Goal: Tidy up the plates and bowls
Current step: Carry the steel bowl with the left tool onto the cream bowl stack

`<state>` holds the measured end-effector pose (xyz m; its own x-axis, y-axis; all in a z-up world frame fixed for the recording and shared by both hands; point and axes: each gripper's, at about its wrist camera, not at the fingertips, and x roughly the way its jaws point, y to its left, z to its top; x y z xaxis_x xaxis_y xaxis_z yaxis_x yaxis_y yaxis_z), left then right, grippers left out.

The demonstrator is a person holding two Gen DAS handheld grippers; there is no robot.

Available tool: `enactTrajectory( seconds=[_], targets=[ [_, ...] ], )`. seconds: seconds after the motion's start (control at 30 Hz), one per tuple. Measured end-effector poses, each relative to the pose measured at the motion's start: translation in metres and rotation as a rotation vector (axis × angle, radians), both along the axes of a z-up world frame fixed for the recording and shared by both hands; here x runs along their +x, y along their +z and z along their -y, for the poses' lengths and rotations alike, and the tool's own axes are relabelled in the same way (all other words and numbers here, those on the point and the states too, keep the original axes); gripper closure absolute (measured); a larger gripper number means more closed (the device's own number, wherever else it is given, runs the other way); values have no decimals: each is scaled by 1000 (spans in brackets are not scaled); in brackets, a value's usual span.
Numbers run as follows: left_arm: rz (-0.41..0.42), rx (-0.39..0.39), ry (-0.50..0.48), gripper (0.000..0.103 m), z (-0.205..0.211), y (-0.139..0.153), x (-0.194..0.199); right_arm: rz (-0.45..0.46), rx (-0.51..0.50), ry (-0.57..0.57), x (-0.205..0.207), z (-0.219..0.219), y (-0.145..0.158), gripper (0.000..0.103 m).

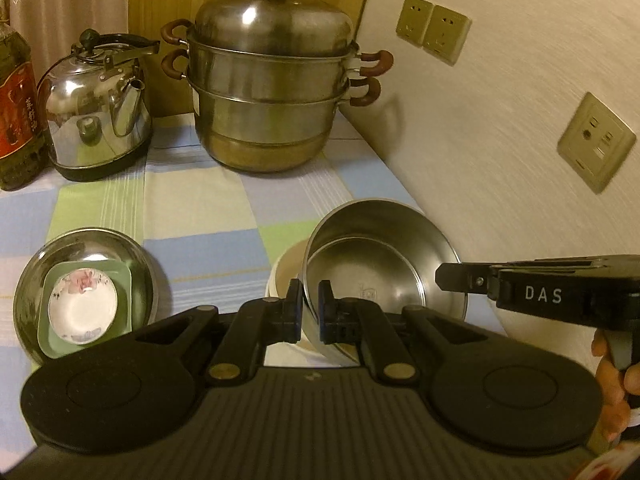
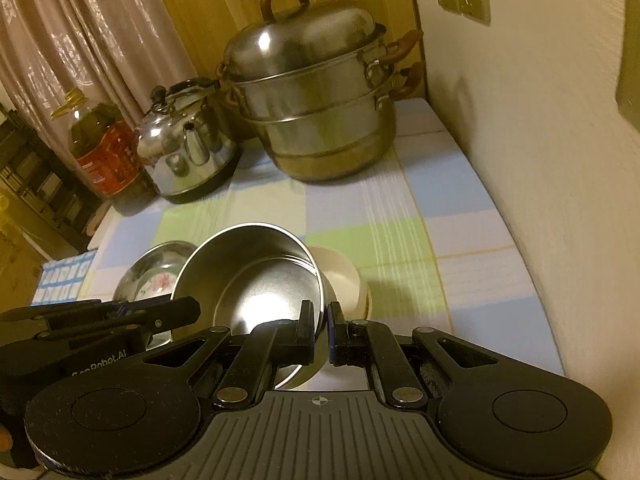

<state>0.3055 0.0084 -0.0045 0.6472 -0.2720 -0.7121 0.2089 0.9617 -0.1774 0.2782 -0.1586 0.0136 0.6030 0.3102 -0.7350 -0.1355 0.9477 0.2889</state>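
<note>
A steel bowl (image 1: 384, 248) hangs tilted above the checked cloth, held by both grippers. My left gripper (image 1: 309, 294) is shut on its near left rim. My right gripper (image 1: 445, 278) comes in from the right and is shut on the opposite rim. In the right wrist view the right gripper (image 2: 320, 322) pinches the steel bowl (image 2: 256, 280), with the left gripper (image 2: 191, 309) on its left side. A cream bowl (image 1: 286, 270) (image 2: 344, 276) sits on the cloth just below it. To the left a second steel bowl (image 1: 132, 256) holds a green square dish (image 1: 120, 280) and a white floral saucer (image 1: 82, 306).
At the back stand a stacked steel steamer pot (image 1: 272, 92), a shiny kettle (image 1: 96, 108) and an oil bottle (image 1: 16, 108). A white wall with sockets (image 1: 432, 28) borders the table's right side. The checked tablecloth (image 1: 200, 208) covers the table. A person's fingers (image 1: 612, 380) grip the right handle.
</note>
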Motion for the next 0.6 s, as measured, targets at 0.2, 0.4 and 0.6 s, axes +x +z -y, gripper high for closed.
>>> enactTrajectory(
  seconds=[0.2, 0.4, 0.6],
  targets=[
    [-5, 7, 11, 97, 0, -4, 17, -18, 1, 9, 24, 1, -2, 97],
    [-38, 5, 18, 97, 0, -13, 32, -46, -14, 17, 42, 1, -11, 97],
    [-59, 7, 18, 96, 3, -21, 40, -74, -40, 26, 57, -1, -20, 97]
  ],
)
